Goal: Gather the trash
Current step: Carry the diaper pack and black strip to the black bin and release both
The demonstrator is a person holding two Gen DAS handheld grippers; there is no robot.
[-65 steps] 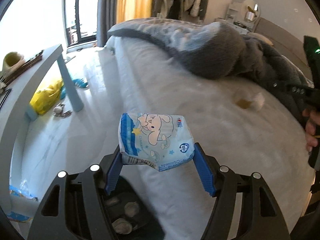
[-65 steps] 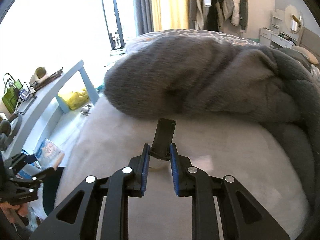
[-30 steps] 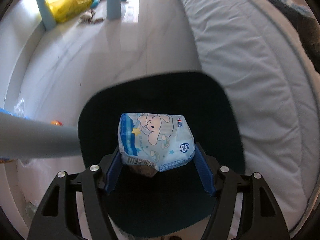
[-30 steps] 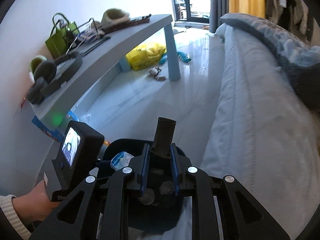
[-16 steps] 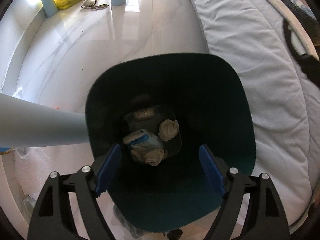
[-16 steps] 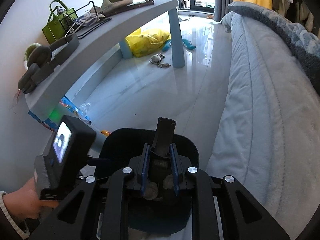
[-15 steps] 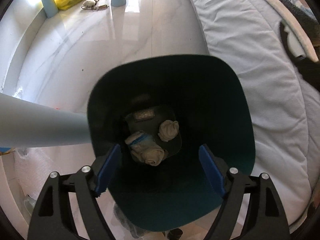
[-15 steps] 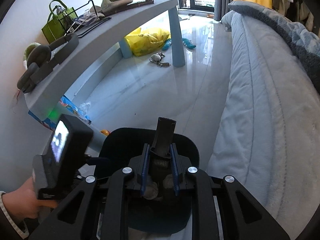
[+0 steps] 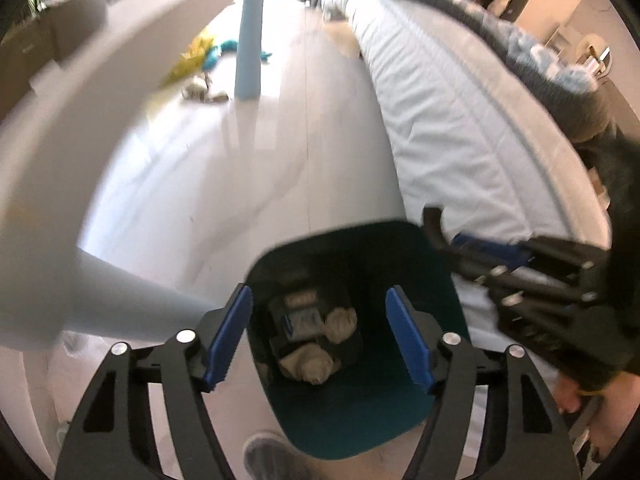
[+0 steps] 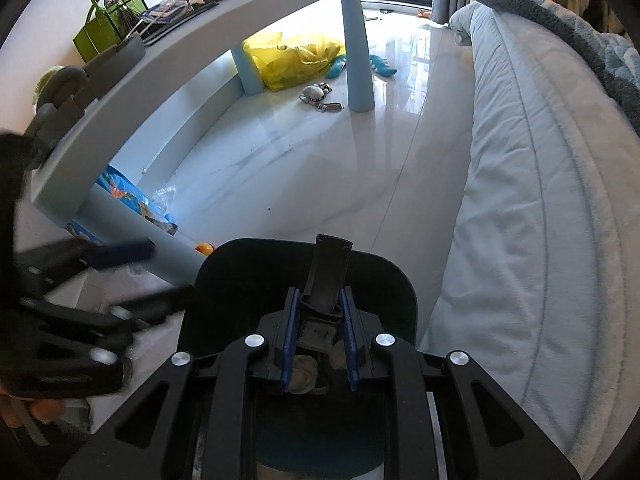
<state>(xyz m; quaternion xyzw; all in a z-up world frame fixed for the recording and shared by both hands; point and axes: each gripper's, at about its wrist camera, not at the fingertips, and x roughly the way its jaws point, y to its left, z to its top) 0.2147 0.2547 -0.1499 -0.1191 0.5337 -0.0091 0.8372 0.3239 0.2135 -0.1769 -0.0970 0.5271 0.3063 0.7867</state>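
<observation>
Black scrap (image 10: 326, 276) clamped in right tongs (image 10: 318, 334) over bin (image 10: 396, 280).

Teal bin (image 9: 432, 272), pale blue table (image 10: 240, 28), yellow bag (image 10: 296, 60), white marbled floor (image 10: 320, 168).

Nothing here can be read: the blue-and-white packet (image 9: 301, 317) lying in the dark bin (image 9: 424, 264) below the left claw (image 9: 319, 334) carries print, but it is too small and blurred to make out, and the blue printed pack (image 10: 132, 200) on the floor, off to the left beyond the right claw (image 10: 319, 336), shows only colours, no letters I could spell
</observation>
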